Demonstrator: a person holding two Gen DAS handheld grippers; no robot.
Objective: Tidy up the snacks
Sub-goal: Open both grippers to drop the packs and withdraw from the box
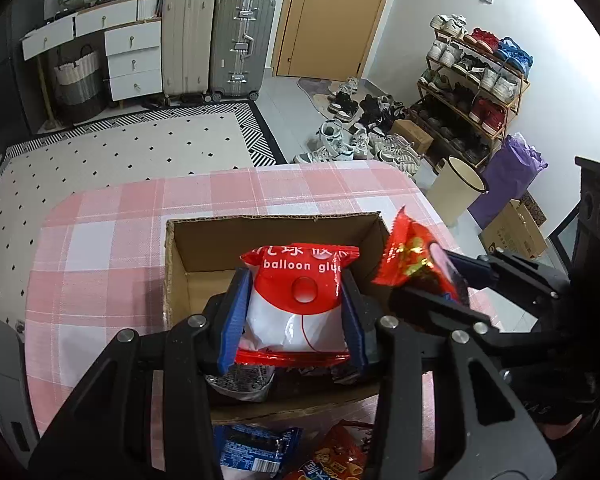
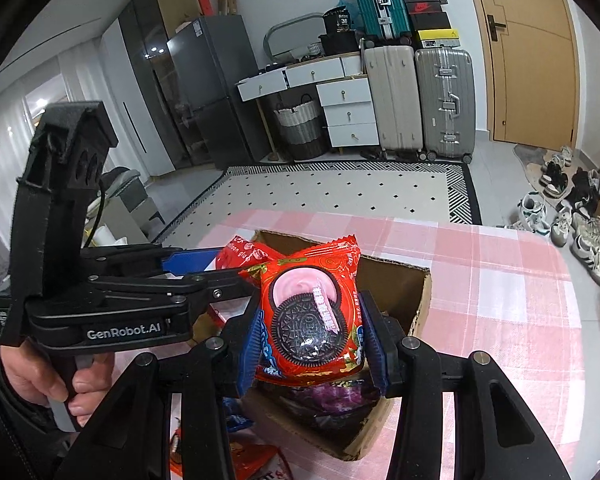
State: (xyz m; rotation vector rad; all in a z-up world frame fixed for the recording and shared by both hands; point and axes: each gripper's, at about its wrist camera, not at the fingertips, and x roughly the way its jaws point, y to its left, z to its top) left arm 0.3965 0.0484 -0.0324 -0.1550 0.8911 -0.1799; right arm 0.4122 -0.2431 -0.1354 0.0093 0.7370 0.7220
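Both tools clamped: L tool w/ balloon-glue pack, R tool w/ cookie pack, over box.

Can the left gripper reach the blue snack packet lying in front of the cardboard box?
Probably not now: the left gripper is shut on the red-and-white packet above the cardboard box; the blue snack packet lies beneath its frame.

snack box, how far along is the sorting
Partly done. The cardboard box already holds a few packets at its near end. In hand: the left gripper is shut on the balloon glue packet and the right gripper on the red cookie packet, both above the box. Left: a blue packet and an orange packet on the tablecloth.
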